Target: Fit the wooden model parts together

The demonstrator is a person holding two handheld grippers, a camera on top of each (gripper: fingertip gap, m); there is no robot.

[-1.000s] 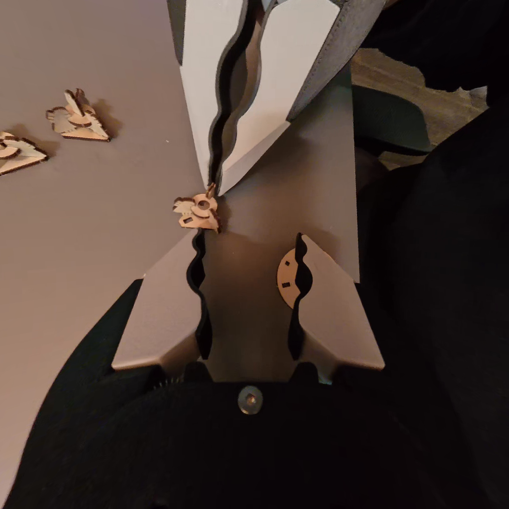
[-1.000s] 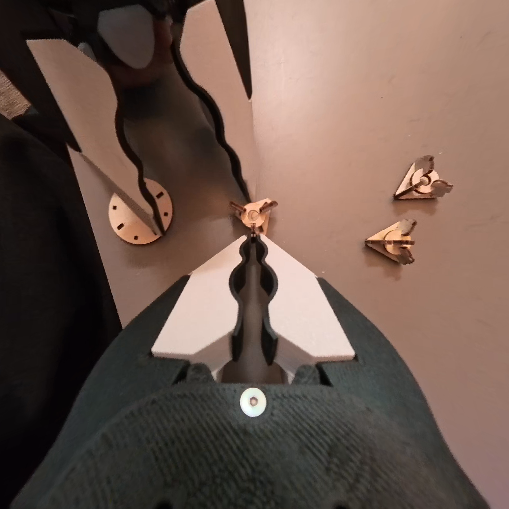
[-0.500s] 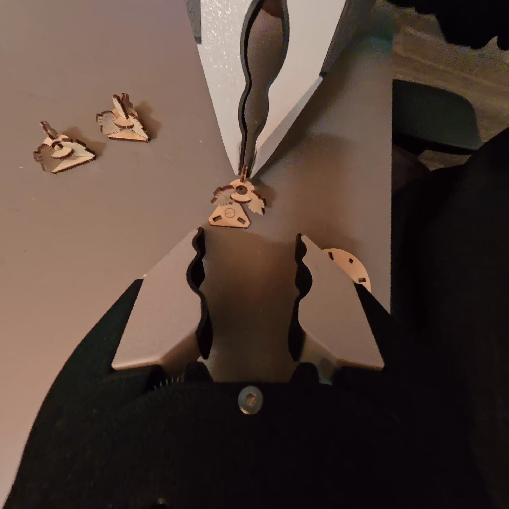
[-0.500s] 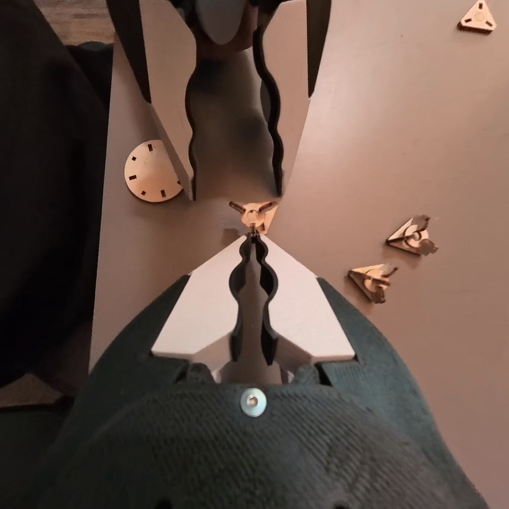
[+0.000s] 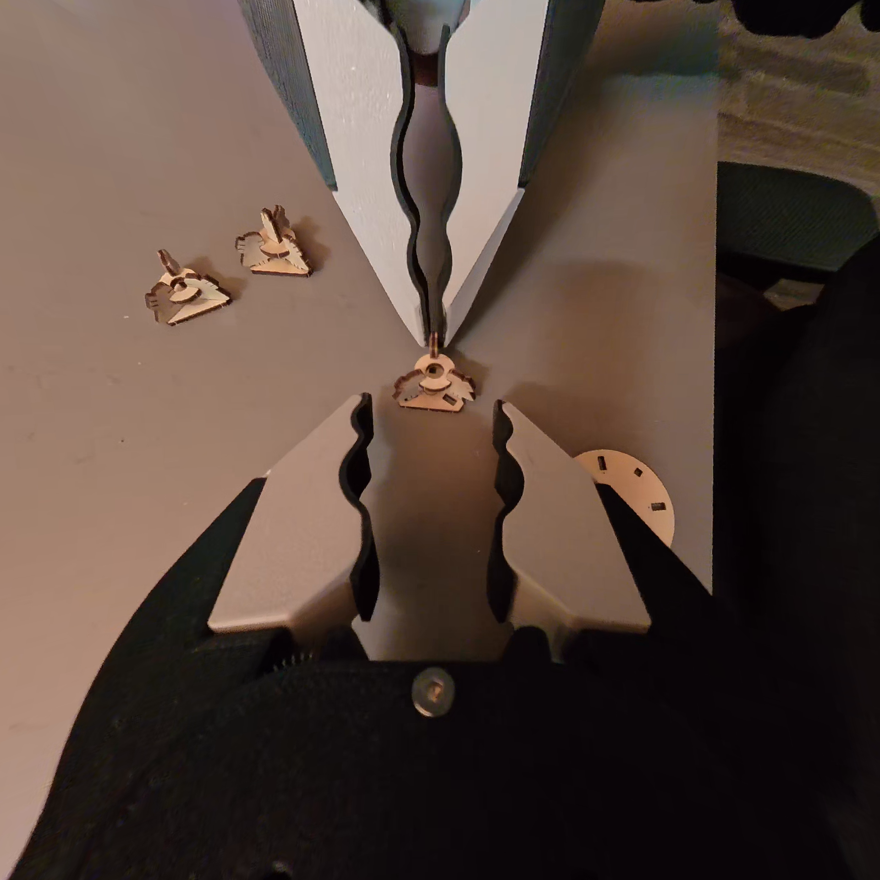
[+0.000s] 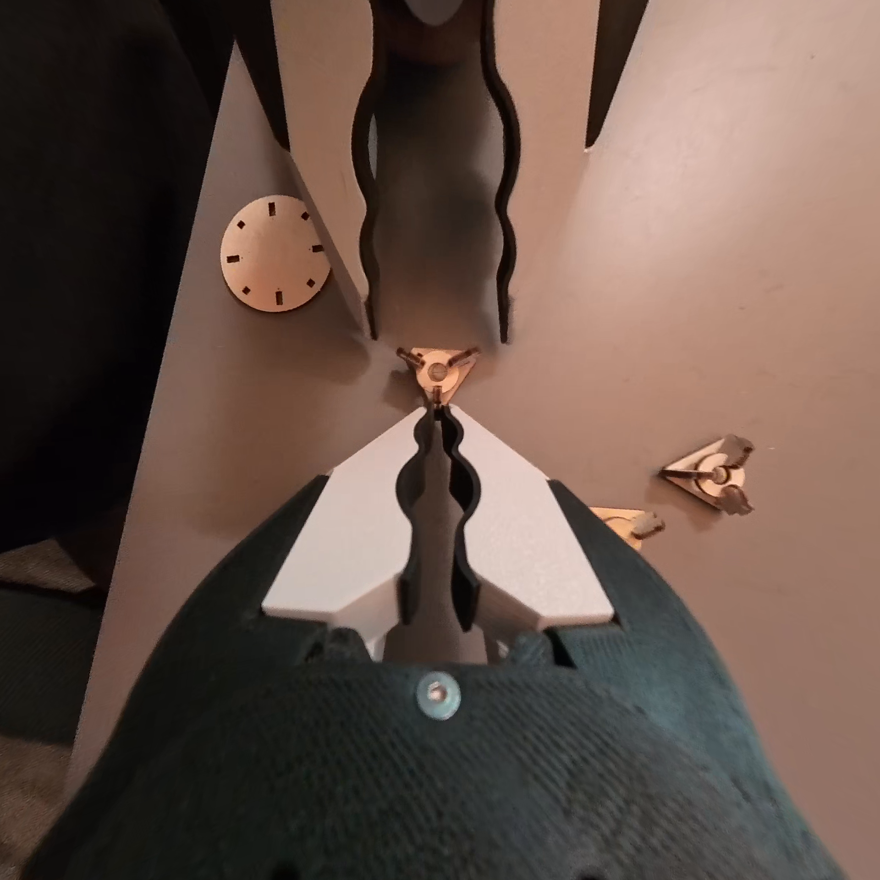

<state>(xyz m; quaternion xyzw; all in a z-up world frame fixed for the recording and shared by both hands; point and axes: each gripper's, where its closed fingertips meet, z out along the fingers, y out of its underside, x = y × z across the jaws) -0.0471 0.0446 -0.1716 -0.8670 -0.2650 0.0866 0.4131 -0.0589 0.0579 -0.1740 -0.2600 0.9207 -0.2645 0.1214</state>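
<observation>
On the far left of the grey table (image 5: 95,428), in your left wrist view, two finished wooden assemblies (image 5: 188,297) and (image 5: 274,250) sit side by side, well apart from both grippers. Each is a triangular plywood base with small fins slotted upright into it.

Moving right, your left gripper (image 5: 431,412) stands with its jaws wide apart and nothing between the pads. A third wooden assembly (image 5: 433,385) lies just beyond its fingertips, roughly centred on the gap but touched by neither pad.

From the opposite side, your right gripper (image 6: 437,410) has its jaws closed, the tips pinching the outer end of one thin fin that sticks out of that same assembly (image 6: 435,371). The hold is on a very small tab right at the tips.

Judging by its look, this piece is thin laser-cut plywood: very light, stiff, and brittle at the slotted joints. The fins seem only push-fitted, so a pull on one could draw it out or snap it. The flat edges of the triangular base look like the sturdier place to take hold, with gentle pressure, since it will slide easily on the smooth tabletop.

Farthest right, near the table's edge, a round wooden disc (image 5: 633,495) with small slots lies flat, partly hidden behind your left gripper.
</observation>
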